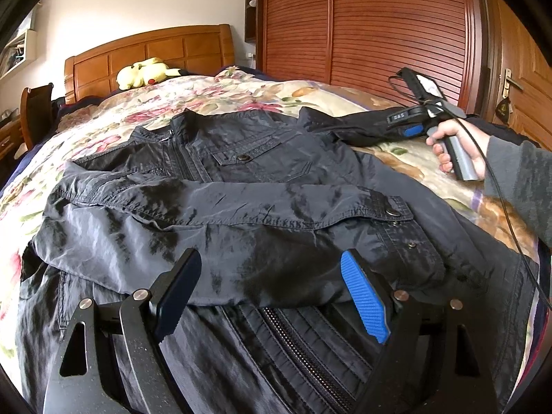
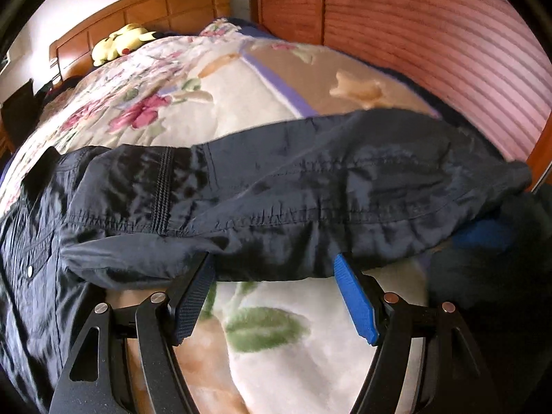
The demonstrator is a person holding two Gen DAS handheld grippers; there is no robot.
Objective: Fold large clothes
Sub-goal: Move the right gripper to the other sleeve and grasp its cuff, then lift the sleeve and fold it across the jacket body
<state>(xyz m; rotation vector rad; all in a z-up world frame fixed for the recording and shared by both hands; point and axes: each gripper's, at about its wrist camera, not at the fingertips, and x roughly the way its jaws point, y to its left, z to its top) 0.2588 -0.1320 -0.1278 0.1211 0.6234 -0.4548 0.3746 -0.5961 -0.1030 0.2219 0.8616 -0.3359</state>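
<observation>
Black jacket point(image 1: 241, 186) sprawls across the floral blanket point(image 2: 241, 96); both tongs gape.

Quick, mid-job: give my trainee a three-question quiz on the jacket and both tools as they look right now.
1. True or false: the sleeve on the left tool's side already lies folded across the chest of the jacket.
2. What does the right tool have just ahead of its fingertips? A) the collar B) the outstretched sleeve C) the yellow plush toy
3. Fill in: the jacket lies on a floral ____.

Key: 1 true; 2 B; 3 blanket. The left tool stands open over the fabric.
</observation>
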